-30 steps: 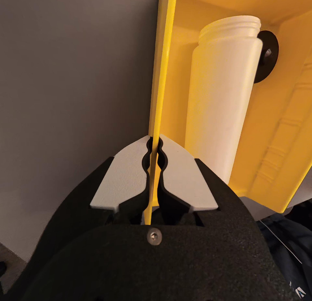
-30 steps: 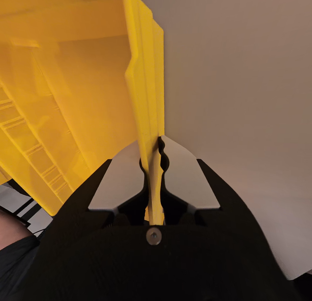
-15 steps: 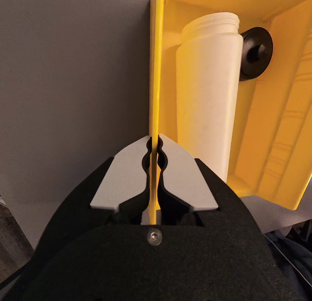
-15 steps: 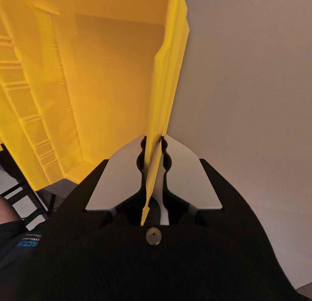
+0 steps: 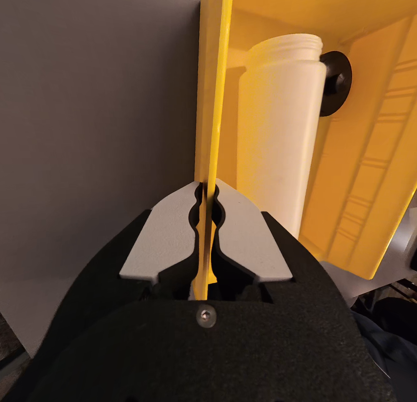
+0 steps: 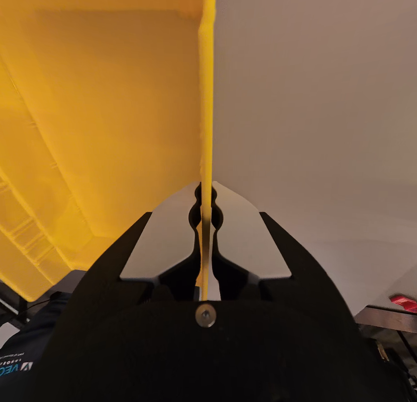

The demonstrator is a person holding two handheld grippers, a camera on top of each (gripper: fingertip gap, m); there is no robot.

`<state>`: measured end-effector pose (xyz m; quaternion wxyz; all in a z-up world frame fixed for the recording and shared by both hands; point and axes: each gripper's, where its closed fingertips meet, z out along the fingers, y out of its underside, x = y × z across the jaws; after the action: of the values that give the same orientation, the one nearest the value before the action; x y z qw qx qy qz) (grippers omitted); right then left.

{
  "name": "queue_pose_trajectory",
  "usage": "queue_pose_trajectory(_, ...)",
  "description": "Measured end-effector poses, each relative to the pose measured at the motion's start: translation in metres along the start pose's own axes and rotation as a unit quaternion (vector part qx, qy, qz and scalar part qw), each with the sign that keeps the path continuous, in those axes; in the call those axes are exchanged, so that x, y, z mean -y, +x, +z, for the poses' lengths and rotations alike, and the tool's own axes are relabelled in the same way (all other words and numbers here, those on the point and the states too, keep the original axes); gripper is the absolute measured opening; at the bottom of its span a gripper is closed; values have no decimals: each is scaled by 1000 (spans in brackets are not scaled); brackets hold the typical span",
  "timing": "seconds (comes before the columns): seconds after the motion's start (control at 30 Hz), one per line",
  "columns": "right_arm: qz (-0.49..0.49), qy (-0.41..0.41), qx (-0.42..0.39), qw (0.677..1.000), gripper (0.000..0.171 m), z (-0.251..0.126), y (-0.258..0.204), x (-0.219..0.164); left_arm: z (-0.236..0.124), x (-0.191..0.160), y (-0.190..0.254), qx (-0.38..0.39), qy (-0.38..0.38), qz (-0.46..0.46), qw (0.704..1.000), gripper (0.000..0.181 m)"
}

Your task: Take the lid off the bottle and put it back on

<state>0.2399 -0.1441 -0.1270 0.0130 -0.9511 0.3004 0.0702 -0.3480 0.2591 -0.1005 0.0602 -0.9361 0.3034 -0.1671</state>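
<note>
A yellow plastic bin holds a white bottle with no lid on its threaded neck; the bottle lies along the bin's left wall. A black lid lies beside the bottle's neck, at the far end of the bin. My left gripper is shut on the bin's left wall edge. My right gripper is shut on the bin's right wall edge. In the right wrist view I see only the bin's empty inner side; the bottle and lid are hidden there.
A grey table surface lies under the bin and shows pale in the right wrist view. A red object lies at the table's right edge. Dark blue clothing shows below the near table edge. My right fingertips sit around 70 centimetres from my left ones.
Both views have swung around the bin, so the bin has turned or shifted between the grippers. The bottle and lid stay against the far end. Both grippers stay shut on the walls.
</note>
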Motion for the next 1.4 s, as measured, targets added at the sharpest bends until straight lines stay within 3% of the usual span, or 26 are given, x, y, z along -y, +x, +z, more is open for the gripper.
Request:
queue_pose_trajectory(0.77, 39, 14, 29, 999, 6, -4, 32, -11, -21, -31, -45, 29, 33, -84, 995, 4)
queue_pose_trajectory(1.4, 39, 33, 17, 999, 5, -4, 38, -6, -20, -11, -55, 37, 55, -65, 996, 3)
